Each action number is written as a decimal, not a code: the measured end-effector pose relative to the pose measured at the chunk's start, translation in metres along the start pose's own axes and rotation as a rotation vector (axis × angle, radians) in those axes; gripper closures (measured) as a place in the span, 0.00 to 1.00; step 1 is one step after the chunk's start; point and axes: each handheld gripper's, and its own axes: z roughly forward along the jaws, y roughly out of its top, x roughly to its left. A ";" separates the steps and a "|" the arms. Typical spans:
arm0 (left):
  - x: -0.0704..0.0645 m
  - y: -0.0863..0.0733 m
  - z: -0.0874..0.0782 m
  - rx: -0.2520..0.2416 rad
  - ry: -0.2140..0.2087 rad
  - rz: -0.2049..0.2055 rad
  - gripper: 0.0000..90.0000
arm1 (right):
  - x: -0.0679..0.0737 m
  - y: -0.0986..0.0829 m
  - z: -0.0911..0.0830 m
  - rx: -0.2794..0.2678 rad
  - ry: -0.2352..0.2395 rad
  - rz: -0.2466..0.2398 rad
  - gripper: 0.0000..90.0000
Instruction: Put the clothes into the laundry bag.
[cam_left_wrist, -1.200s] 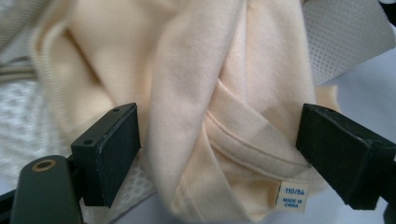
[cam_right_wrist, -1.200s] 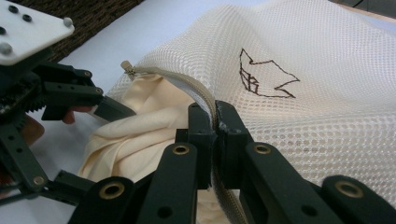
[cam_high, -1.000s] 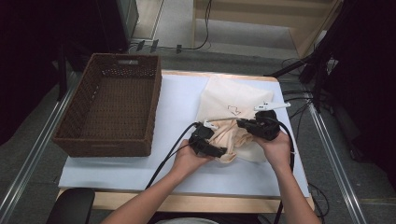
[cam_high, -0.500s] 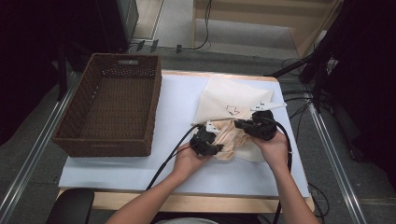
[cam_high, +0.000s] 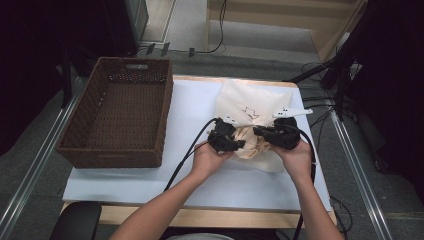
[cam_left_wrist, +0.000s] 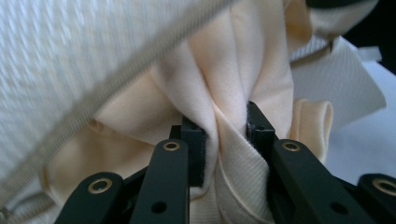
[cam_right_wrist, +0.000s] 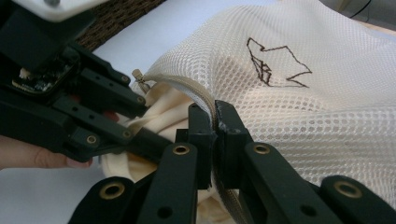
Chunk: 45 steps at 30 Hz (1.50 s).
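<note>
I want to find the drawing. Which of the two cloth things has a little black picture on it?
The white mesh laundry bag has the black outline drawing. The plain cream cloth bunched at the bag's zipped opening has no picture; the left gripper pinches it.

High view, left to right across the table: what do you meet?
Wicker basket → left gripper, shut on the cream garment → right gripper, shut on the mesh bag opening edge.

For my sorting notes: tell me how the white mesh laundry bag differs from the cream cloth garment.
The white mesh laundry bag is open-weave netting with a zipper and a line drawing; the cream cloth garment is plain, tight-woven, bunched in folds. The right gripper clamps the bag's zipper edge, the left gripper the garment. Both are pale fabric.
</note>
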 end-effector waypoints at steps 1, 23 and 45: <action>-0.001 0.003 0.000 -0.009 0.008 0.000 0.84 | 0.001 0.000 0.000 -0.001 0.002 -0.003 0.98; 0.005 0.028 0.019 -0.068 0.079 -0.007 0.84 | 0.002 0.002 -0.003 -0.015 0.033 0.010 0.98; 0.030 0.024 0.053 0.002 0.087 -0.024 0.77 | -0.005 -0.004 0.008 0.042 0.026 0.028 0.98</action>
